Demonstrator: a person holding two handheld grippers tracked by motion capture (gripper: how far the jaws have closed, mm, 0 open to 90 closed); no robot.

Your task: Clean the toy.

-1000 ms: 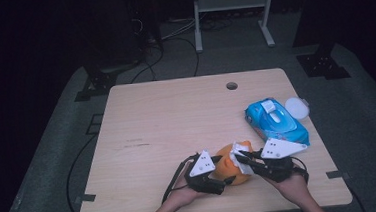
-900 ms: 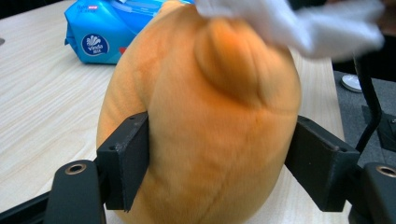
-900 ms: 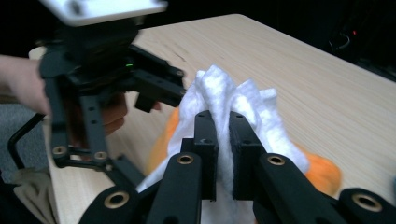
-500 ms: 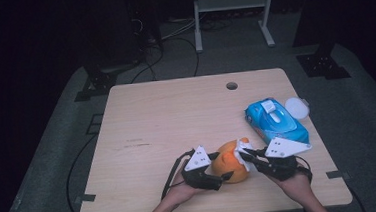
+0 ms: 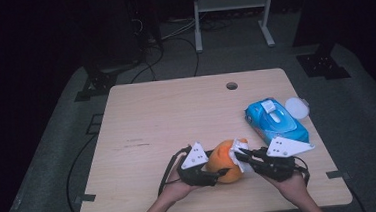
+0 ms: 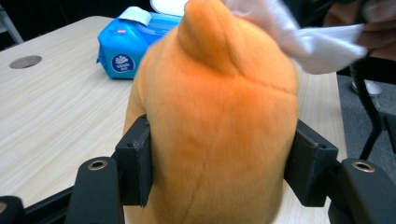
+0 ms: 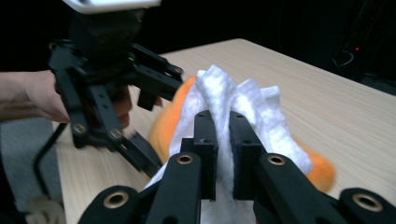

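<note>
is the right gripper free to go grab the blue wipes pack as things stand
Probably not yet. The right gripper is shut on a white wipe pressed to the orange plush toy. The path to the blue wipes pack looks free, but the jaws must drop the wipe first.

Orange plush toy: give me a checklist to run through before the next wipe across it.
1. Left gripper clamped on the plush toy: ok; its jaws have just been closing and now press both sides.
2. Right gripper shut on the white wipe: ok.
3. Wipe touching the toy: ok, draped on its top.
4. Toy steady on the table: cannot tell.
5. Wipes pack clear of both hands: ok.
</note>
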